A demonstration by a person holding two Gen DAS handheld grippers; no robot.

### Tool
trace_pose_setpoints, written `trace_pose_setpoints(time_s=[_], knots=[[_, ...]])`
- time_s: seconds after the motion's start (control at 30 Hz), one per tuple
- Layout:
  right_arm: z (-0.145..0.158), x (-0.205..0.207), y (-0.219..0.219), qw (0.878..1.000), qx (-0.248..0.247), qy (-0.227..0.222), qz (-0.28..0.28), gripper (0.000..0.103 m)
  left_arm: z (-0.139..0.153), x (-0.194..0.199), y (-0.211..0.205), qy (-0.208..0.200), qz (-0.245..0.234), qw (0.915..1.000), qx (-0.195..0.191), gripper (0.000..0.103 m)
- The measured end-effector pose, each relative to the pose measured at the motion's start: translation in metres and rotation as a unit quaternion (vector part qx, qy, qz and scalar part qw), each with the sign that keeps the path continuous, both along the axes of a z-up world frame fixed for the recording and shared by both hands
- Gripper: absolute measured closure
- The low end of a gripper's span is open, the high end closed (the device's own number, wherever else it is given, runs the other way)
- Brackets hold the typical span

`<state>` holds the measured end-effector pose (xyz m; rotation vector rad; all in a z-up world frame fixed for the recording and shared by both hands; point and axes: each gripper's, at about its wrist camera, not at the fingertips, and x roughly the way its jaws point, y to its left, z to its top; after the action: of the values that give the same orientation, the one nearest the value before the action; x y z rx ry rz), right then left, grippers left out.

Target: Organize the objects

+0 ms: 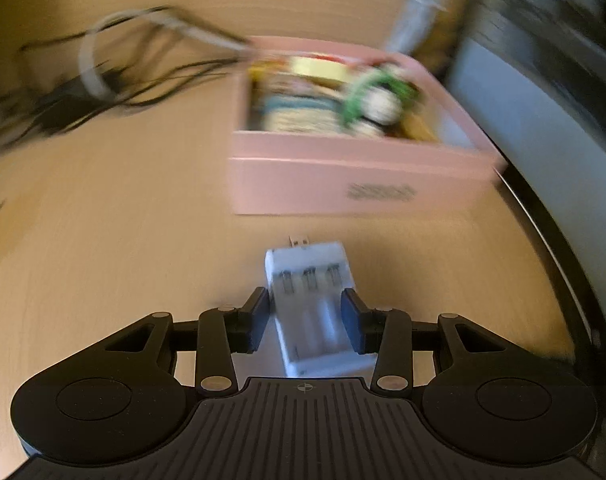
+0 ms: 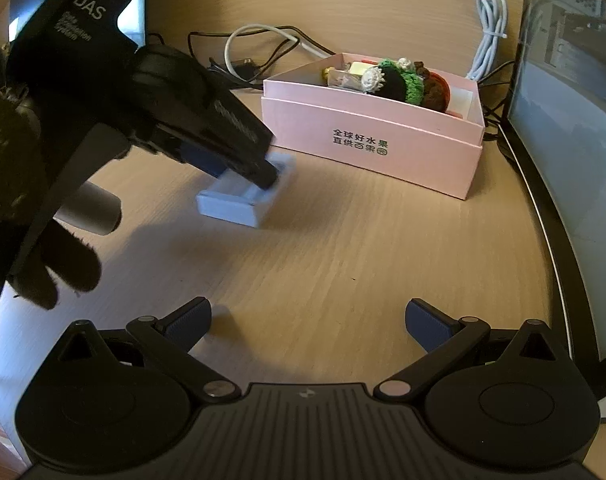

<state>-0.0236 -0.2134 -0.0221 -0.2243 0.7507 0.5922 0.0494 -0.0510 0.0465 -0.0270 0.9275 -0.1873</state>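
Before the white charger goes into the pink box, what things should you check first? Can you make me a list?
1. Left tool has the white charger between its pads: ok, both pads sit against its sides.
2. Charger off the desk: cannot tell; in the right wrist view it looks tilted, low over the wood.
3. Pink box open on top: ok.
4. Room in the box: cannot tell; crocheted toys fill much of it.
5. Path from charger to box free: ok, only bare desk lies between.
6. Right tool out of the way: ok, open and holding nothing.
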Motion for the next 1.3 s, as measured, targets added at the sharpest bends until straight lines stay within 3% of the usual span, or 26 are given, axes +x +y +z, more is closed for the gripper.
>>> trace_pose_setpoints(time_s=[0.23,0.4,0.5,0.67,0.8,0.97,1.07,1.17,1.2,1.23,1.3], knots=[[-0.001,-0.003,0.004,1.000,0.001,-0.003,0.017,0.000,-0.001,0.002,-0.023,0.008,-0.019,0.9998,-0.004,0.058],[-0.002,-0.004,0.006,1.000,0.002,-0.004,0.028,0.000,0.001,0.013,-0.029,0.037,-0.017,0.9979,-0.050,0.058],[-0.002,-0.004,0.006,1.000,0.002,-0.005,0.029,0.000,0.001,0.017,-0.036,0.044,-0.030,0.9976,-0.044,0.058],[-0.002,-0.008,0.015,0.998,0.002,-0.005,0.057,0.000,0.004,0.026,-0.052,0.076,-0.090,0.9920,-0.044,0.058],[-0.002,-0.010,0.016,0.998,0.003,-0.006,0.067,0.000,0.005,0.026,-0.069,0.081,-0.132,0.9879,-0.009,0.058],[-0.003,-0.013,0.017,0.997,0.002,-0.007,0.078,0.000,0.006,0.029,-0.089,0.091,-0.142,0.9856,0.017,0.056],[-0.003,-0.013,0.016,0.997,0.002,-0.007,0.078,0.000,0.007,0.032,-0.097,0.092,-0.164,0.9818,0.026,0.056],[-0.003,-0.013,0.016,0.997,0.003,-0.007,0.081,0.001,0.007,0.032,-0.099,0.122,-0.222,0.9671,-0.023,0.056],[-0.003,-0.013,0.016,0.997,0.003,-0.007,0.081,0.001,0.006,0.031,-0.101,0.135,-0.241,0.9600,-0.043,0.061],[-0.004,-0.013,0.015,0.997,0.003,-0.007,0.081,0.001,0.006,0.029,-0.103,0.137,-0.249,0.9578,-0.044,0.066],[-0.004,-0.013,0.014,0.997,0.003,-0.007,0.081,0.001,0.005,0.026,-0.107,0.127,-0.258,0.9570,-0.035,0.068]])
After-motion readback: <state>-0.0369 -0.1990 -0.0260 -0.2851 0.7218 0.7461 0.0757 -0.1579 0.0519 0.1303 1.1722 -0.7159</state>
